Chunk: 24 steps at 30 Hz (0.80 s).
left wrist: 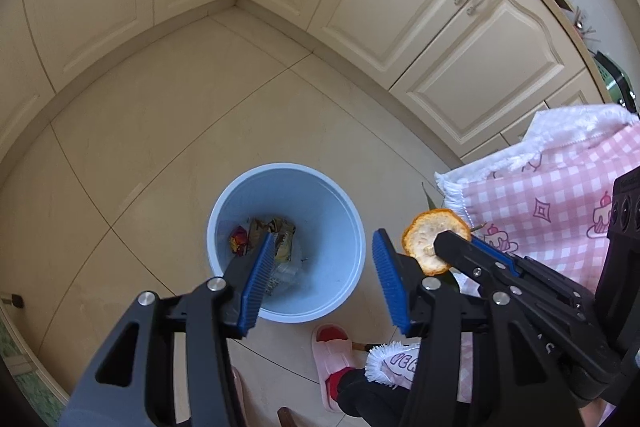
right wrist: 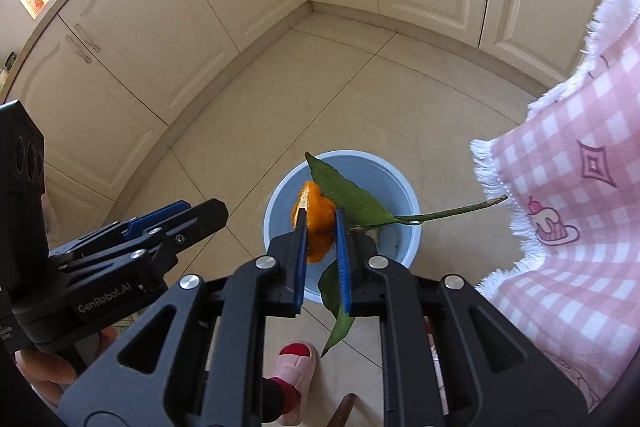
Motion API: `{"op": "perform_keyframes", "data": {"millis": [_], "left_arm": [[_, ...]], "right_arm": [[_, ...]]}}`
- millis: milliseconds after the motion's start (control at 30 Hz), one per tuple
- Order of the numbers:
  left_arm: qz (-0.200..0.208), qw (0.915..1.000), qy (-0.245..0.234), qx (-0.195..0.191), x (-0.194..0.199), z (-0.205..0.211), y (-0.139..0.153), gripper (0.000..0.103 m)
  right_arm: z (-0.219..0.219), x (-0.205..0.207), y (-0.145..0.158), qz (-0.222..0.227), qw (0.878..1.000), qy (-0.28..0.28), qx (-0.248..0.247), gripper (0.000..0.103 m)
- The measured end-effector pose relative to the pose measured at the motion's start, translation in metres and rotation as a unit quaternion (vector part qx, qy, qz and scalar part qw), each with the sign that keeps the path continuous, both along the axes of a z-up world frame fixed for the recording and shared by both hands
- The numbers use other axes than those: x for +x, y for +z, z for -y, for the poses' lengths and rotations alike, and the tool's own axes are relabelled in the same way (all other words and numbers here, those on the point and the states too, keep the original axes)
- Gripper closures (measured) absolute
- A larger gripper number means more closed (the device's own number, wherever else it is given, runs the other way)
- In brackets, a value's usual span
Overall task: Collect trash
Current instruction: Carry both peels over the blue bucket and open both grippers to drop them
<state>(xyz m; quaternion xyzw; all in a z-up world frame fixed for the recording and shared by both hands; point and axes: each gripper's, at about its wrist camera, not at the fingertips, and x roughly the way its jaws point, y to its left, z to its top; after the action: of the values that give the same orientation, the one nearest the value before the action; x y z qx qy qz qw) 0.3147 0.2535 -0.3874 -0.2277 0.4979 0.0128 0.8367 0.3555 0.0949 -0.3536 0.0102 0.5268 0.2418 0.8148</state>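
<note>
Over the tiled floor (left wrist: 160,147), the left gripper (left wrist: 324,251) hangs with its blue pads spread apart and nothing between them, above the pale blue bin (left wrist: 348,227), where wrappers (left wrist: 272,231) lie at the bottom. Just to its right, the right gripper (right wrist: 322,223) is clamped on an orange peel (right wrist: 316,215) with green leaves (right wrist: 352,199) and a stem, above the bin's rim. Farther right hangs a pink checked cloth (right wrist: 568,247).

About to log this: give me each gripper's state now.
Left gripper: open, holding nothing, above the blue bin.
Right gripper: shut on the orange peel.
</note>
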Motion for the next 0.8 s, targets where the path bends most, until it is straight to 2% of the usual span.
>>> {"op": "perform_keyframes", "data": {"millis": [433,667,767,800], "left_arm": [[-0.006,0.9995,0.028,-0.014,-0.002,-0.016,-0.003,0.053],[0.0,0.9991,0.033,-0.027,-0.005,-0.021,0.001,0.052],[0.002,0.9989,0.036,-0.028,-0.006,-0.024,0.003,0.051],[0.002,0.9989,0.037,-0.029,-0.007,-0.025,0.004,0.051]], "right_arm": [[-0.03,0.009,-0.002,0.003,1.0,0.015,0.008,0.089],[-0.033,0.007,0.0,0.009,1.0,0.015,0.008,0.087],[-0.029,0.006,0.002,0.011,1.0,0.012,0.008,0.079],[-0.026,0.005,0.004,0.015,1.0,0.009,0.007,0.073]]}}
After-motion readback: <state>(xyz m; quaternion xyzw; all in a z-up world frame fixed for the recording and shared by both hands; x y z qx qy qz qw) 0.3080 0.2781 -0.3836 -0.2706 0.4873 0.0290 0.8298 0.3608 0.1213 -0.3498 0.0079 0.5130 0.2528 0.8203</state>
